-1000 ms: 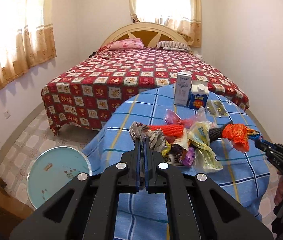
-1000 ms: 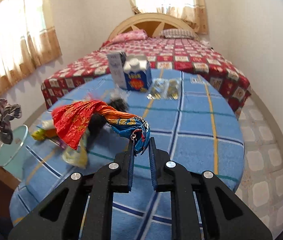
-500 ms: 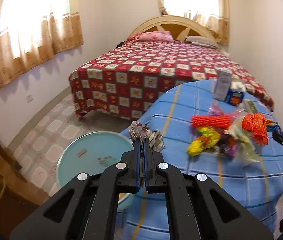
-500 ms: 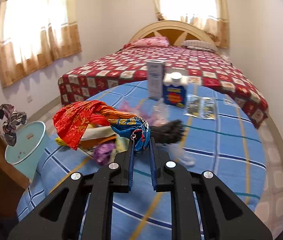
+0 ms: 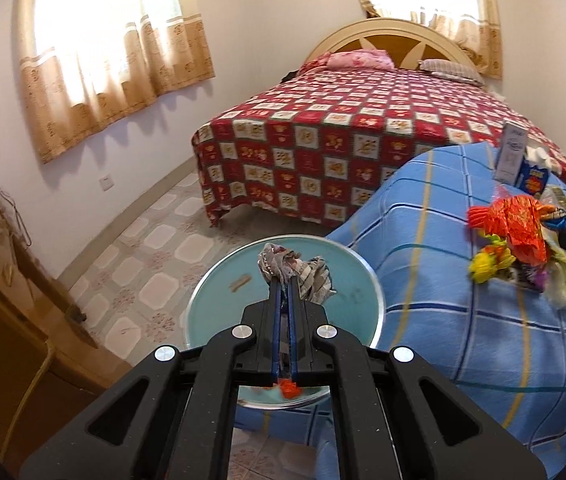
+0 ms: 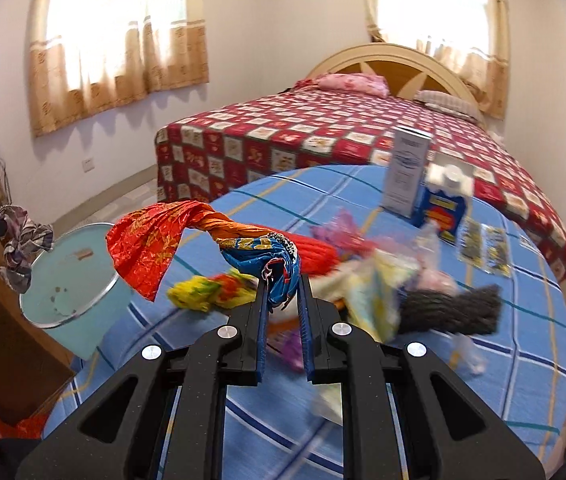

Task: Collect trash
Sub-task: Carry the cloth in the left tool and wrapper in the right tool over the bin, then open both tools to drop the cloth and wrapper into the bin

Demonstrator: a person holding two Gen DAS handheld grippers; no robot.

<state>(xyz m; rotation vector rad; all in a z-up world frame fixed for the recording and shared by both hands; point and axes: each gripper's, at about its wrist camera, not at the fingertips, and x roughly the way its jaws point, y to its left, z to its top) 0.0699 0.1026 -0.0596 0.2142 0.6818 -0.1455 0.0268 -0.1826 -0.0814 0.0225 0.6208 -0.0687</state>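
**A:** so what's seen on the left side here?

**B:** The black left gripper (image 5: 285,280) is pinched tight on a crumpled grey striped wrapper (image 5: 297,274), and that wad is held right over the open mouth of the round pale-blue trash bin with the metal rim (image 5: 377,312). The bin is stood on the tiled floor, just beside the left edge of the table covered in a blue plaid cloth (image 5: 443,280). A few scraps can be made out inside the bin, plus an orange bit near its close rim.

**A:** and further right?

**B:** On the tablecloth, a loose pile of mixed plastic wrappers and bags (image 6: 363,276) is spread near the middle, partly blurred, so single pieces can't all be told apart. A yellow crinkled wrapper (image 6: 199,294) is laid at the pile's left end. The black right gripper (image 6: 283,296) is clamped on a twisted foil bag, red-orange with a blue end (image 6: 155,244); the blue end is caught between the jaws and the red part is hung out to the left, lifted above the cloth.

**A:** anything at the far edge?

**B:** A tall white carton (image 6: 407,172) and a blue carton with a white cap (image 6: 443,208) are stood touching near the far right edge, with two flat sachets (image 6: 483,248) laid just beside them.
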